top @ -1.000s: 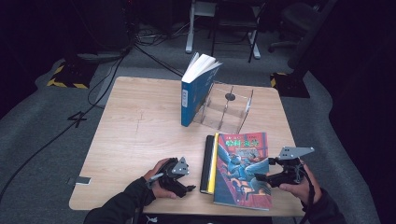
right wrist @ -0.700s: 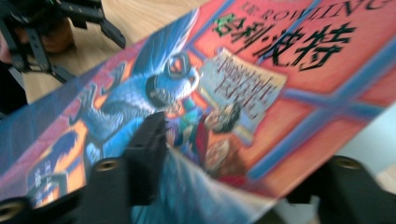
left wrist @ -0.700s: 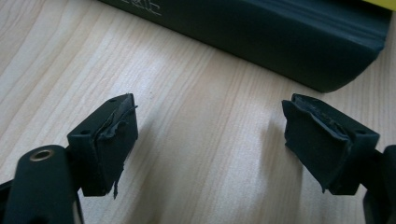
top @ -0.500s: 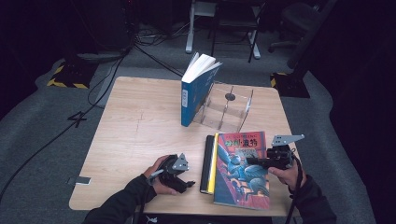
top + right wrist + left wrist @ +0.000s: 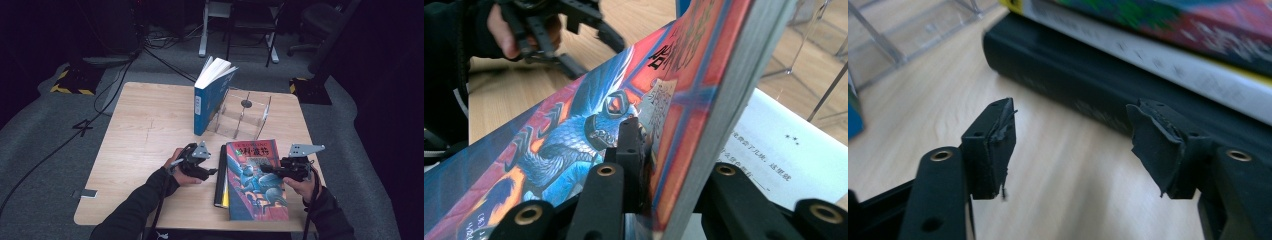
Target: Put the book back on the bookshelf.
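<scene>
- right tool [image 5: 644, 165] pinches a thick front section of the colourful book [image 5: 256, 180] at its open edge, lifted so a printed page [image 5: 784, 145] shows beneath.
- book lies on the black book [image 5: 220, 175] at the near right of the table [image 5: 145, 135], in front of the clear rack [image 5: 242, 117].
- left tool [image 5: 1070, 145] rests on the table with jaws spread, empty, just beside the black book's spine.
- judgement: raise the pinched edge in an arc about the spine; a straight pull could drag the whole book.
- steady the lower book with the left tool if it slides.
- keep clear of the blue book [image 5: 210, 95] standing in the rack.
</scene>
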Demonstrator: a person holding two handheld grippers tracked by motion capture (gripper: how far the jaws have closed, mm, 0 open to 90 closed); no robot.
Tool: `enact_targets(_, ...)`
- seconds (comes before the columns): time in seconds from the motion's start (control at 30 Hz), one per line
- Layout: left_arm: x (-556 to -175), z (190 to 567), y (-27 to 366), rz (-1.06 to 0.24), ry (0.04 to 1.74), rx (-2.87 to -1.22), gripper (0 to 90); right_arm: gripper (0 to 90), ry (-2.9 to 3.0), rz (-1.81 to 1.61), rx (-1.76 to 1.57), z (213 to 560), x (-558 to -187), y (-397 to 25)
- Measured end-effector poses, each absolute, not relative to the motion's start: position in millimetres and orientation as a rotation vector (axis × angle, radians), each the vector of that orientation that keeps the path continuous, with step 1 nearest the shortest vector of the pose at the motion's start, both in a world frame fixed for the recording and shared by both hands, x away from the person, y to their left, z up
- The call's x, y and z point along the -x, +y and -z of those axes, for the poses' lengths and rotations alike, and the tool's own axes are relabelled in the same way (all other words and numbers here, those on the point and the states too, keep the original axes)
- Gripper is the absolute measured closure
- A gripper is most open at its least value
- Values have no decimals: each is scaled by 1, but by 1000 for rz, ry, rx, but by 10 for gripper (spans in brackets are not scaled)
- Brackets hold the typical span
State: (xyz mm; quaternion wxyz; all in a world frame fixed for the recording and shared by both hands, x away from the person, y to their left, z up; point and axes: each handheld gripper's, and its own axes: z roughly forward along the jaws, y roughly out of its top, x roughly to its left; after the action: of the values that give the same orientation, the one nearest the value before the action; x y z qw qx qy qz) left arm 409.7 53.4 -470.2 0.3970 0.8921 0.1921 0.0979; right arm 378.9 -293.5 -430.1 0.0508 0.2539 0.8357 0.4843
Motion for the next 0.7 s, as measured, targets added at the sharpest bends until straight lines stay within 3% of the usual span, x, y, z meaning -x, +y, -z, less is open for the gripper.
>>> enact_targets(0.27,-429,459,40,-257,484,-2190,482,782,2492,-1500,-707,423,-373,-292)
enact_targets(0.33,-431,461,36,-242,454,-2184,568,785,2486,-1504,-689,420,-371,-291)
enact_targets(0.7,-438,454,34,-234,470,-2118,600,790,2448,-1540,-653,410,-368,-288)
